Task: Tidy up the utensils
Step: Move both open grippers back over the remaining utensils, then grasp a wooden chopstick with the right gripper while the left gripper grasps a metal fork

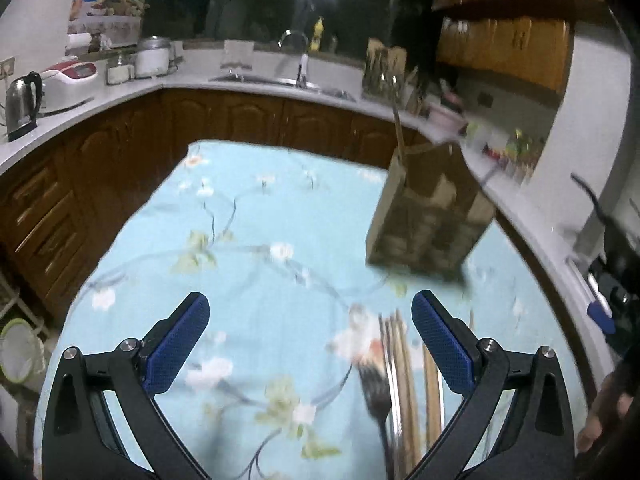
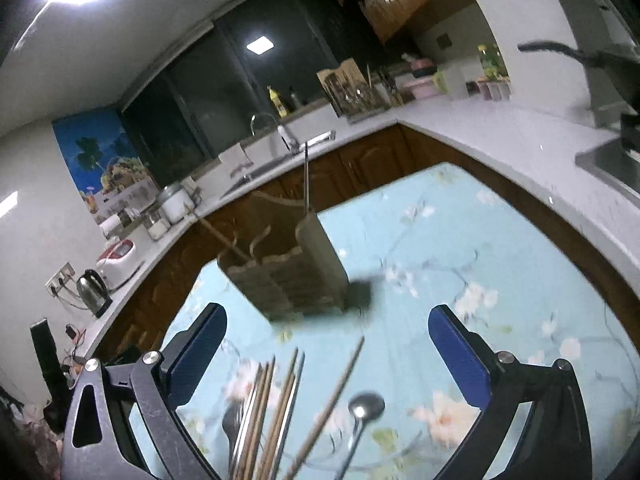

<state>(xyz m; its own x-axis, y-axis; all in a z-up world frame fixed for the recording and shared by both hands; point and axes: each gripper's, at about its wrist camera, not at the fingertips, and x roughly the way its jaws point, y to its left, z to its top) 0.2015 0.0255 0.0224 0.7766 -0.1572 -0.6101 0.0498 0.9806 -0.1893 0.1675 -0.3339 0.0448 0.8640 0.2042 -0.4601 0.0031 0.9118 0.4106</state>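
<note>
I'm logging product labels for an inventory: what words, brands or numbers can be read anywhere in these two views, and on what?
None can be read.
Poster: picture only, any print too blurred.
Yellow bottle: label too small.
Jars: no legible label.
Rice cooker: panel blurred.
Utensil holder: motion-blurred, no text visible.

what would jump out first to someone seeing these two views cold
The pale blue floral tablecloth fills both views, with a brown utensil holder standing on it toward the far end, a few handles already poking out of it. Nearer the cameras lies a loose bunch of chopsticks with a fork and a spoon. The left gripper and right gripper are both open and hold nothing.
</note>
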